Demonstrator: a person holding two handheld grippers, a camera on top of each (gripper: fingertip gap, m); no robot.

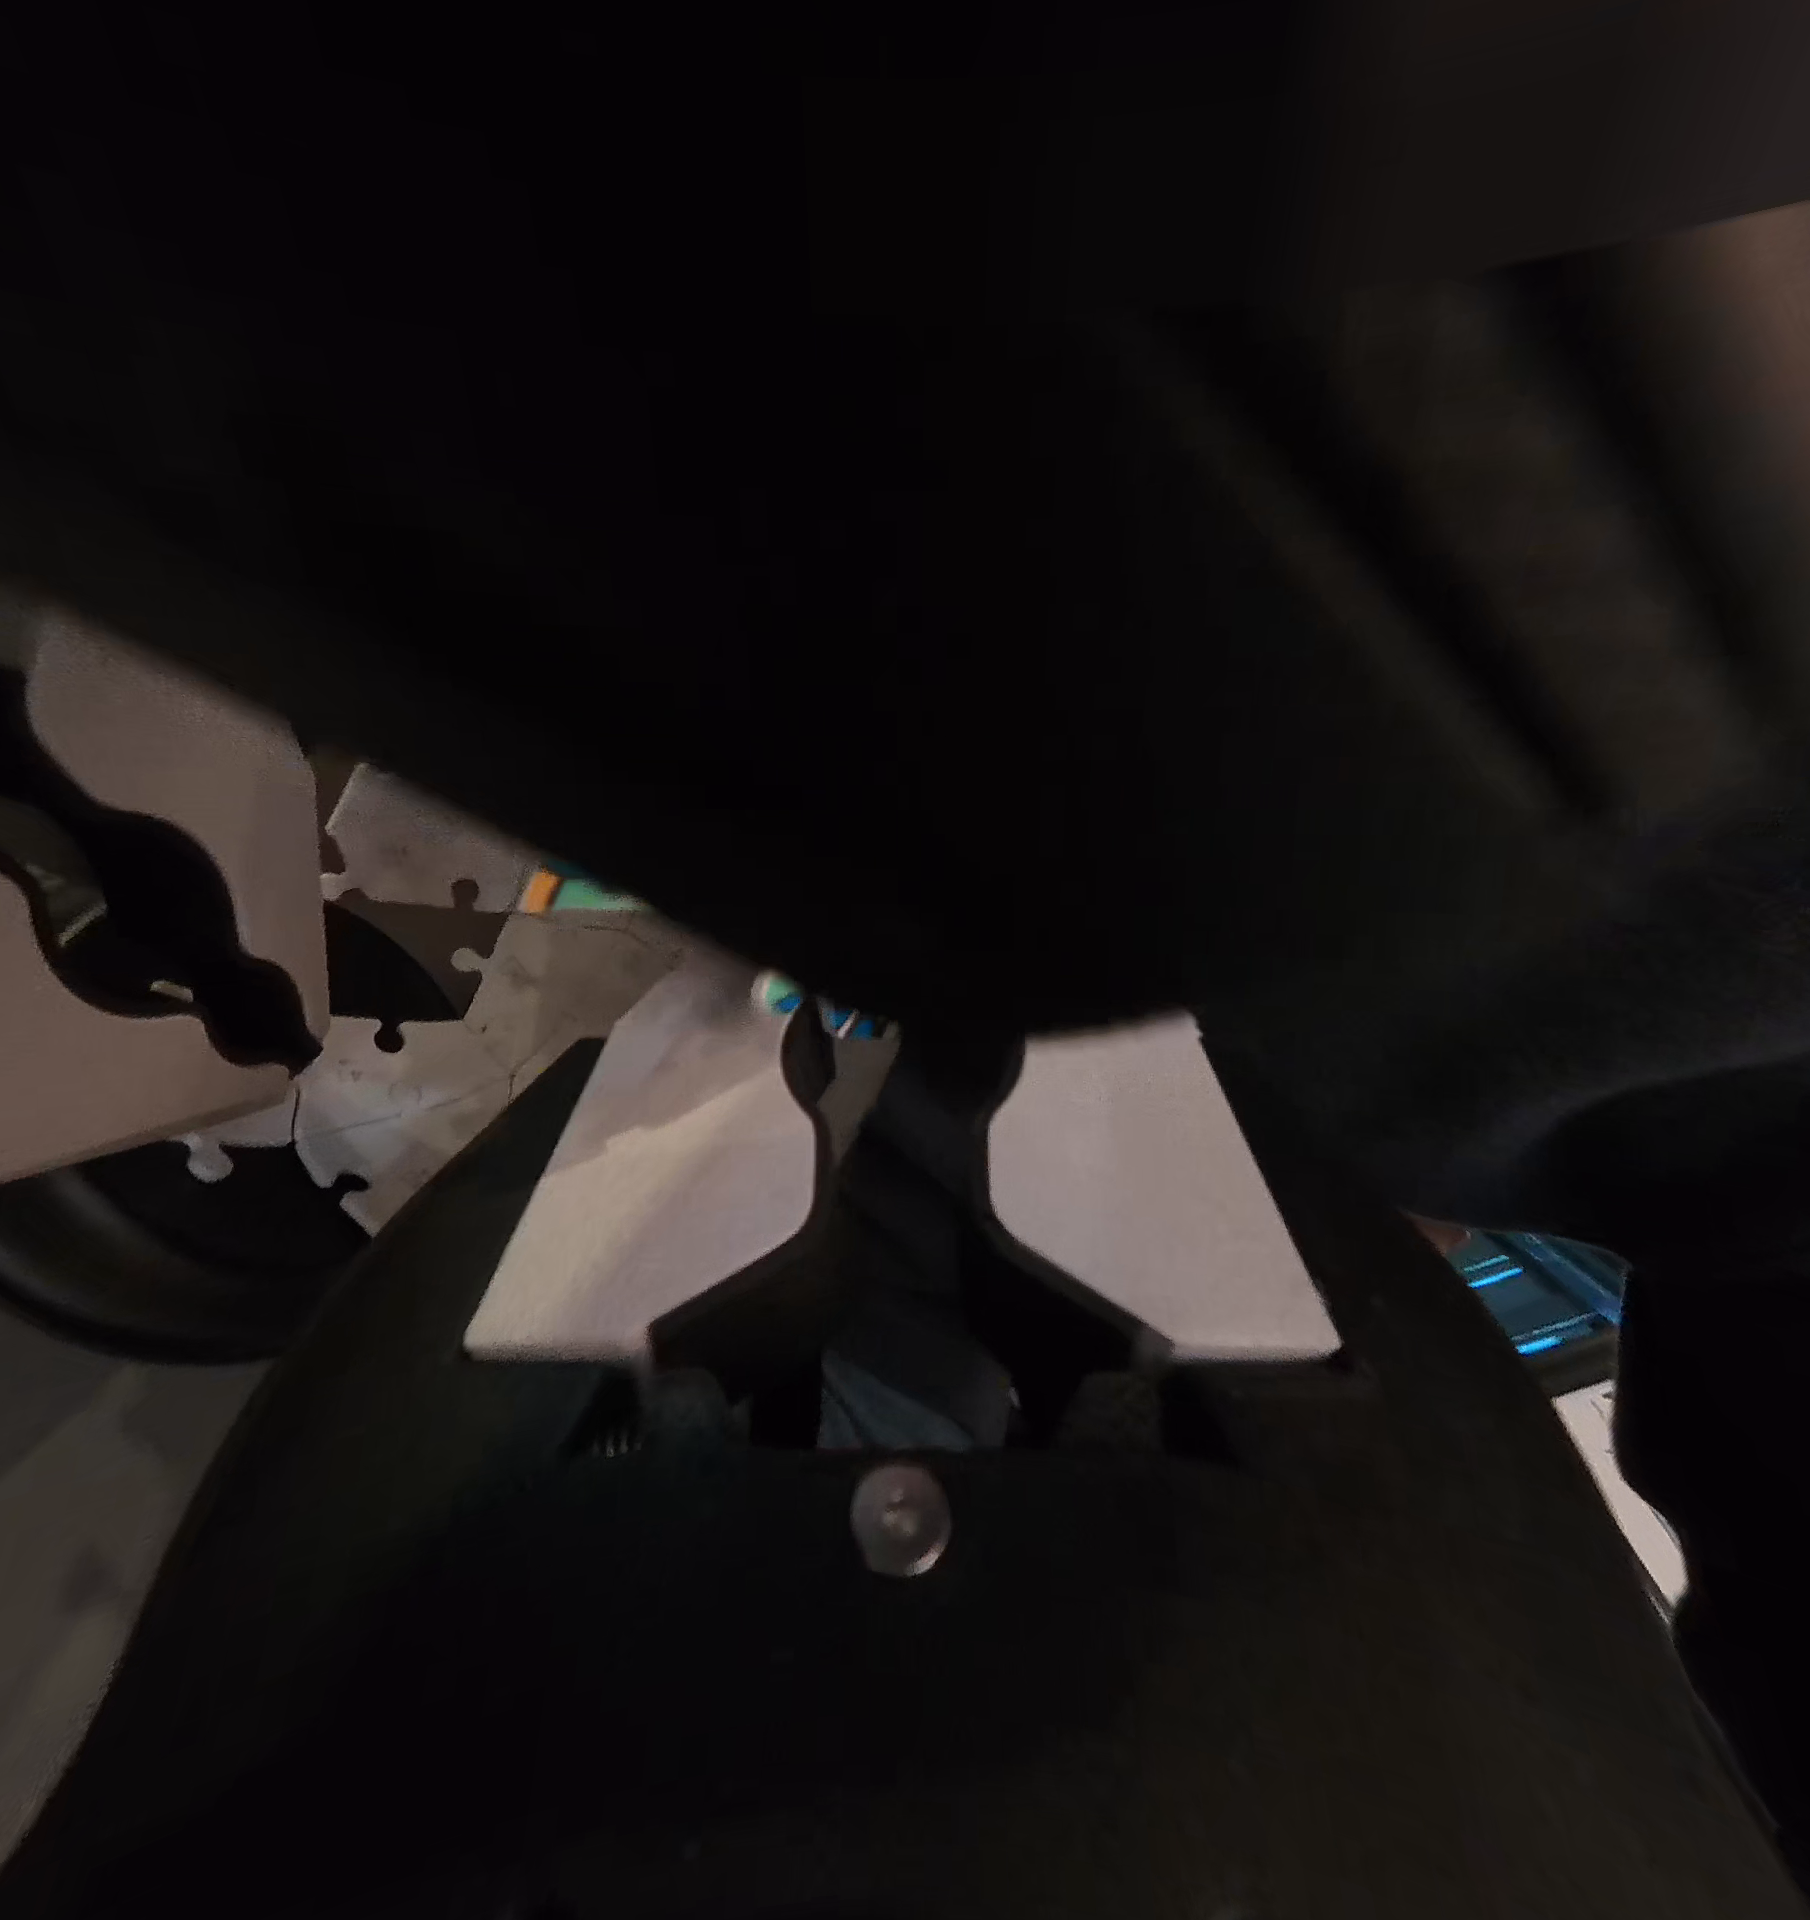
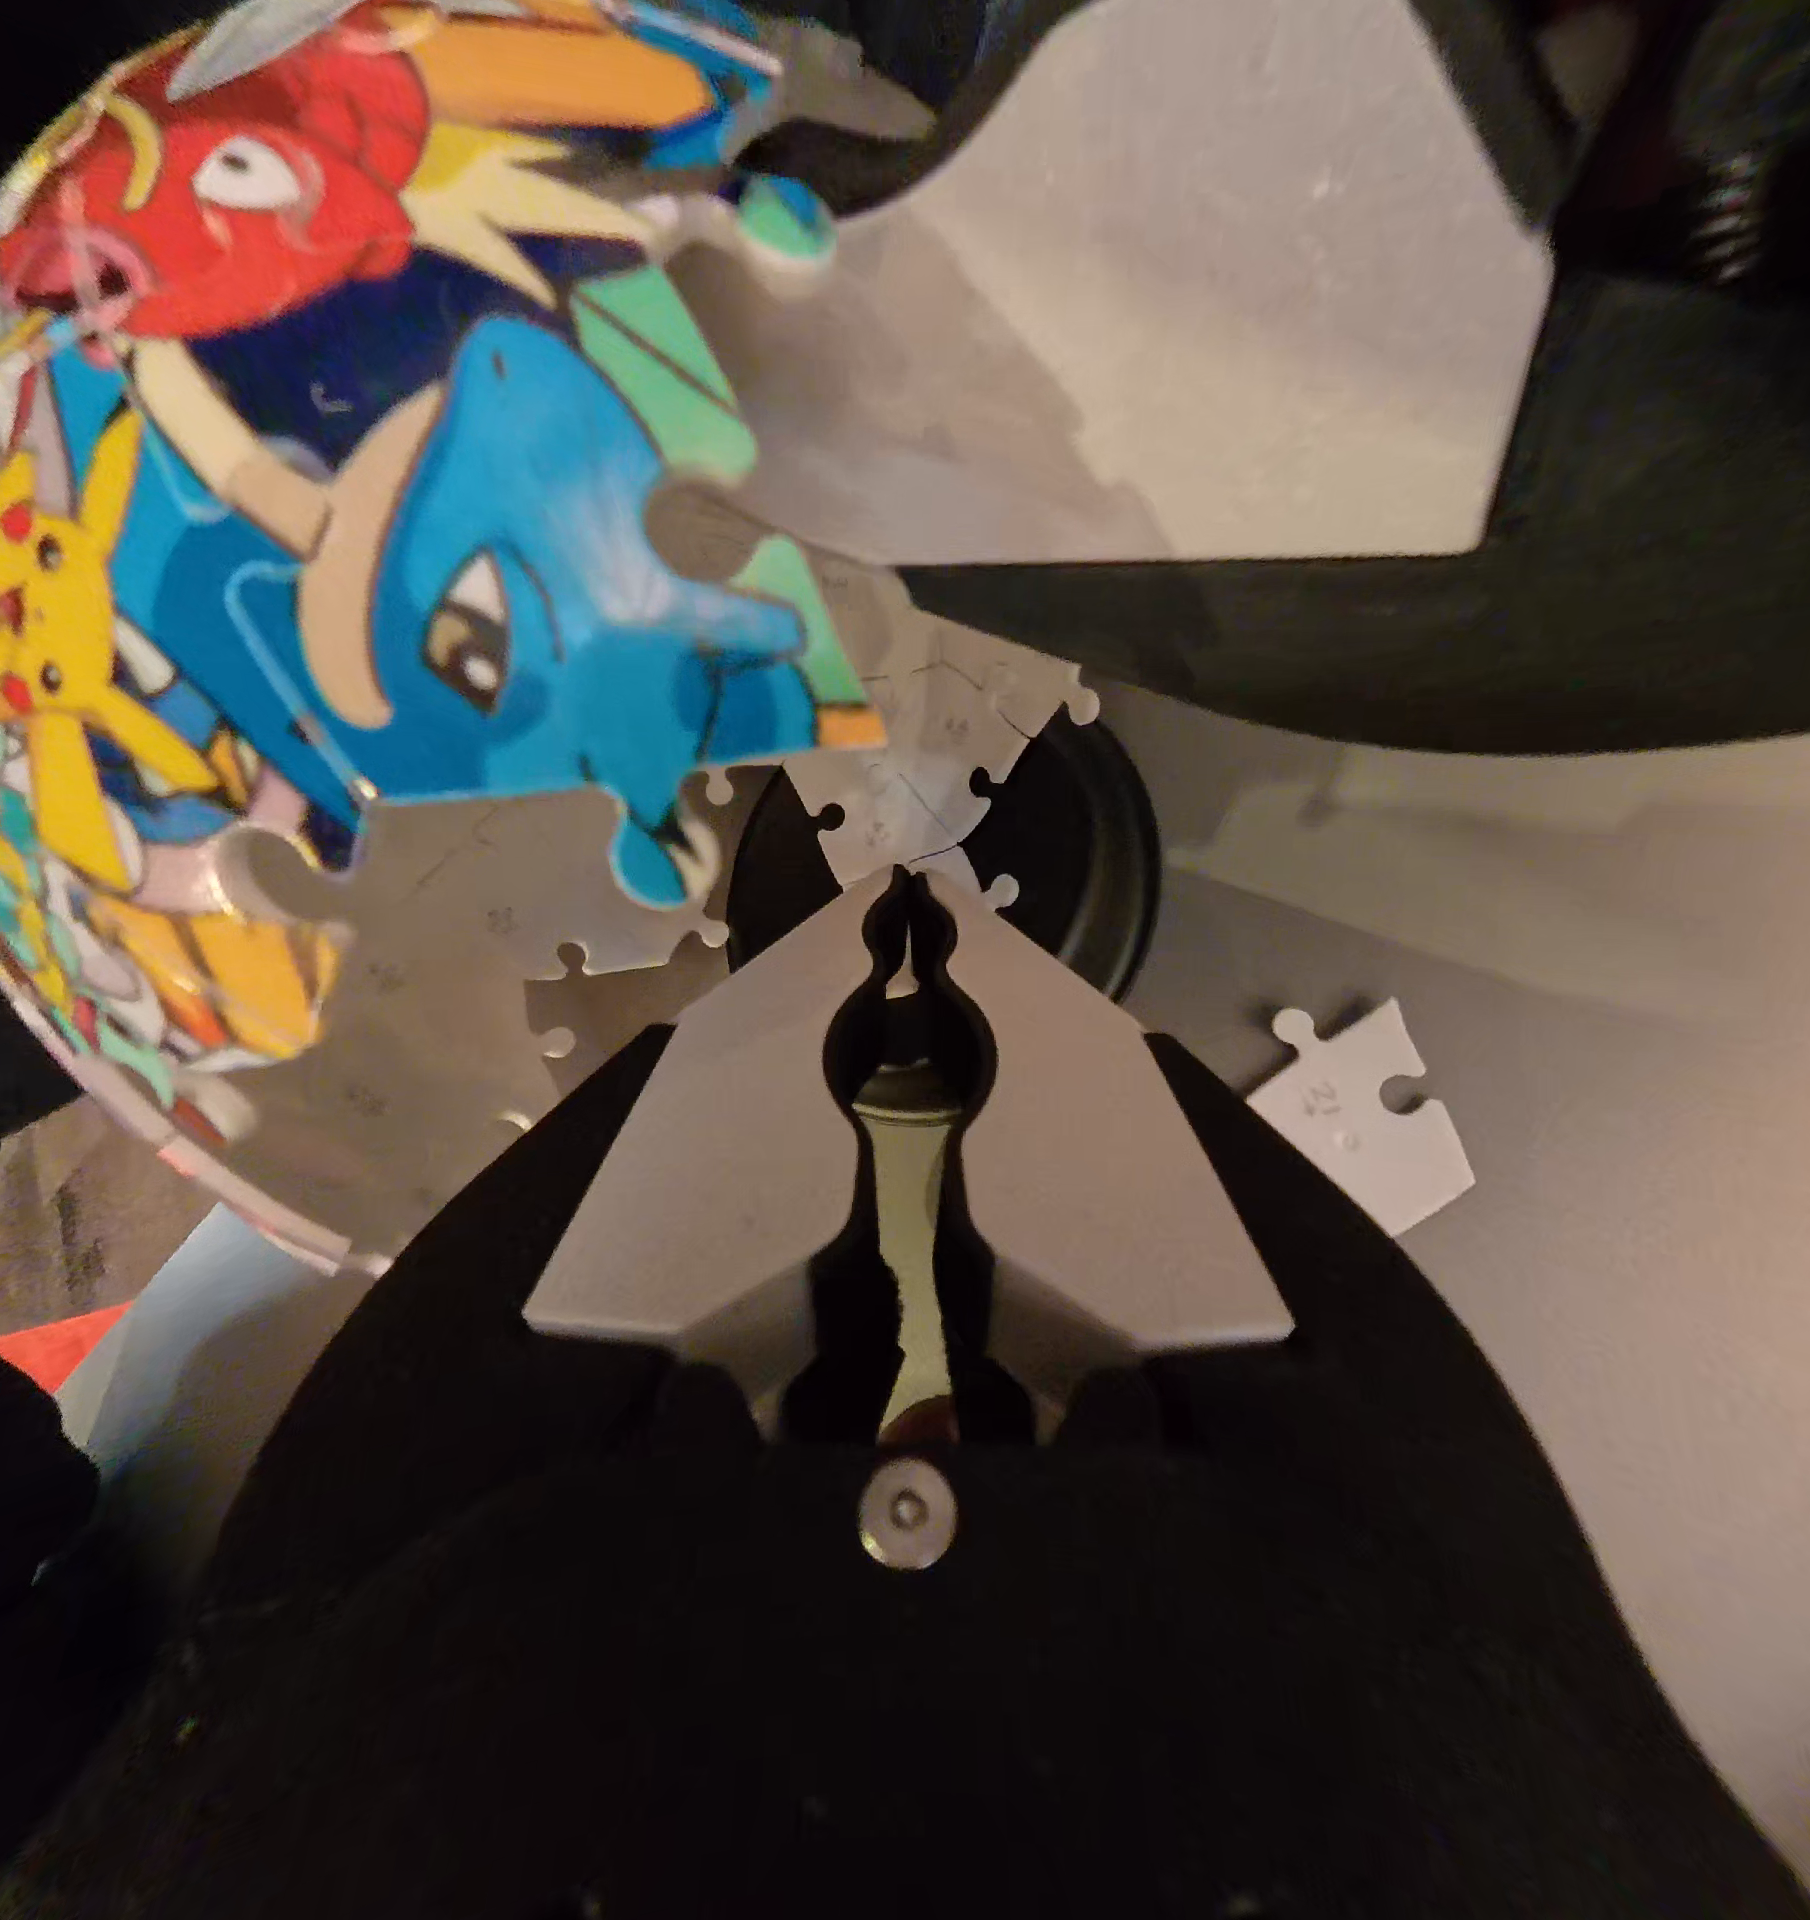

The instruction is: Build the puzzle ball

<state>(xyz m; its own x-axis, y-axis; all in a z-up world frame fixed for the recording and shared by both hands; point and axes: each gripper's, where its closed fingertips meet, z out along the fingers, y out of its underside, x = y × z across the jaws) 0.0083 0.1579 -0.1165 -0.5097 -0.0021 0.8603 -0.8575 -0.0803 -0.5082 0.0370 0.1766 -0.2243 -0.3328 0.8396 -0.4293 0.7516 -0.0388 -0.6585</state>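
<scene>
Puzzle ball (image 2: 288, 540), only partly built, filled the left side of the right wrist view. Its outside was bright with cartoon animals in red, blue and yellow. Where pieces were missing, the pale grey inside of the shell (image 2: 444, 935) showed. The ball sat on a round black stand (image 2: 1098, 862) on the table (image 2: 1503, 883).

The right gripper (image 2: 909, 883) had its two fingers pressed together at the tips, just at the edge of some grey pieces low on the ball. I could not tell if it pinched a piece or only touched it. One loose grey puzzle piece (image 2: 1368, 1122) lay flat on the table, near the gripper on its right.

The left gripper (image 2: 1140, 343) reached in from the far right, its pale plate close against the open top edge of the ball. In its own dark view, the left gripper's fingers (image 1: 813, 1049) stood a little apart around the ball's edge (image 1: 849, 1013). Whether they gripped it, I could not tell.
</scene>
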